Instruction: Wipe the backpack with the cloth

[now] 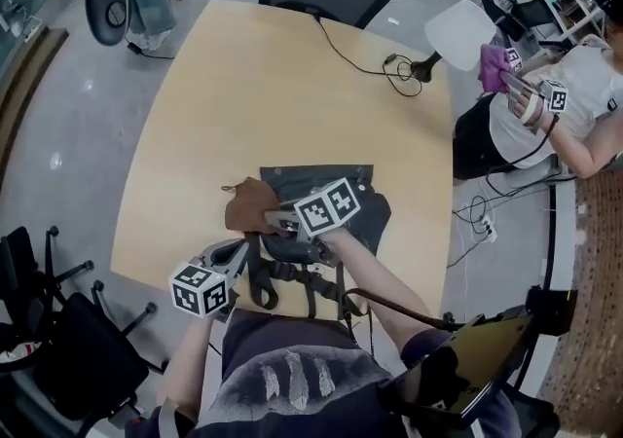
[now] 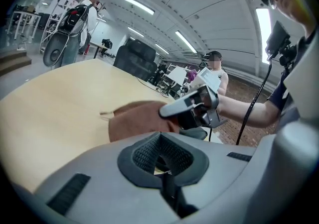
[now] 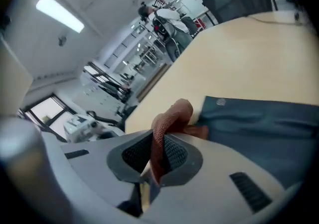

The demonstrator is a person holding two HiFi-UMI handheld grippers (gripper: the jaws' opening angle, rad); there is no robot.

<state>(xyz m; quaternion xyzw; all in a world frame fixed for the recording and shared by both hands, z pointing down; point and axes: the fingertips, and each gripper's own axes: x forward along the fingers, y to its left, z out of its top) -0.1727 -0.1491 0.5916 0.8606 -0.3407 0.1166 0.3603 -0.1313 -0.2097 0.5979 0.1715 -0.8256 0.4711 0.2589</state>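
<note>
The right gripper [image 3: 155,157] clamps the brown cloth [image 3: 172,116] at the dark backpack's [image 3: 259,118] left edge. The left gripper [image 2: 162,157] is nearer, jaws together and empty.

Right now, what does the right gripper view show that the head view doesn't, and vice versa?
Right gripper view only: a close look at the right claw shut on a fold of the brown cloth, pinched between its pads. Head view only: the left claw beside the straps, a cable lying further up, and another person at the right. Both: the cloth, the backpack and the table.
</note>
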